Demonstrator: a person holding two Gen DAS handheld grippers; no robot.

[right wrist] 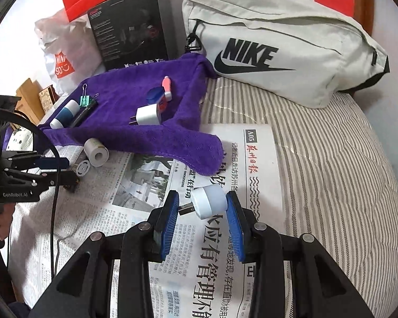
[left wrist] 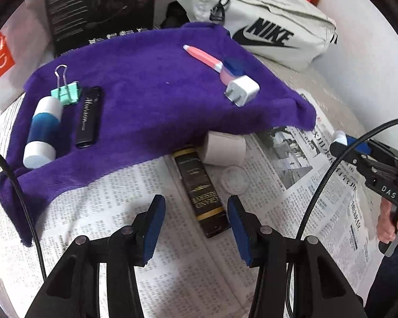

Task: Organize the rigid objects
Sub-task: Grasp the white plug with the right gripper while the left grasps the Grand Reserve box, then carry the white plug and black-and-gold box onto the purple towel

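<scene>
A purple towel holds a blue-and-white tube, a green binder clip, a black stick, a pink pen and a white charger plug. A black box with gold print lies on the newspaper between my left gripper's open fingers. My right gripper stands around a small white USB night light, whose body touches the right pad while its plug points at the left pad. In the left wrist view the right gripper shows at the far right.
A white roll and a clear round lid lie by the towel's edge. A grey Nike bag, a black carton and a plastic shopping bag stand behind. Newspaper covers a striped bed.
</scene>
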